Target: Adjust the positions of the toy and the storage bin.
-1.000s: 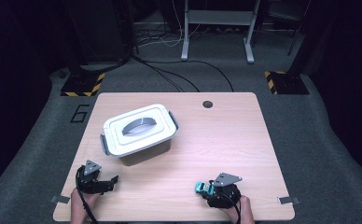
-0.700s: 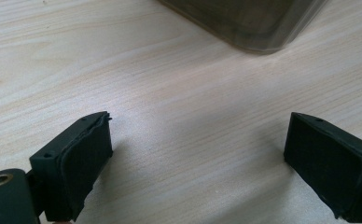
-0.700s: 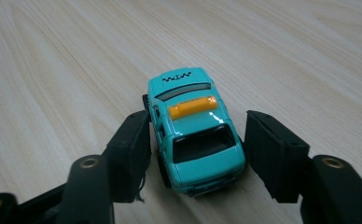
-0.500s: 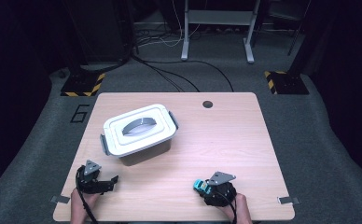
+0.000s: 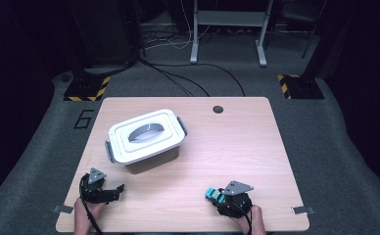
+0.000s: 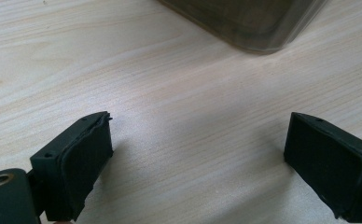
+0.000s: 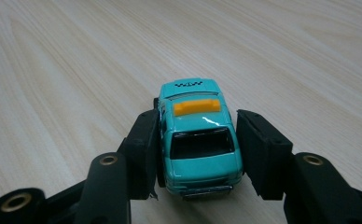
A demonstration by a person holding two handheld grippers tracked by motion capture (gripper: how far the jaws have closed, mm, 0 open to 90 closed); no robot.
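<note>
One pale wood-grain desk (image 5: pixel 237 147) with rounded corners carries one box (image 5: pixel 146 142), left of centre: a clear, brownish plastic tub under a white lid with a recessed grey handle and grey side latches. One small toy car (image 7: pixel 200 135) sits near the right front edge, glossy teal with an orange roof bar and a checkered strip on its roof. The right tool (image 7: pixel 198 151) brackets the car with its matte black padded jaws; the left one touches its side, the right stands a hair off. The left tool (image 6: pixel 198 158), near the left front edge, has its jaws spread wide over bare wood, with the tub's rounded corner just beyond.
</note>
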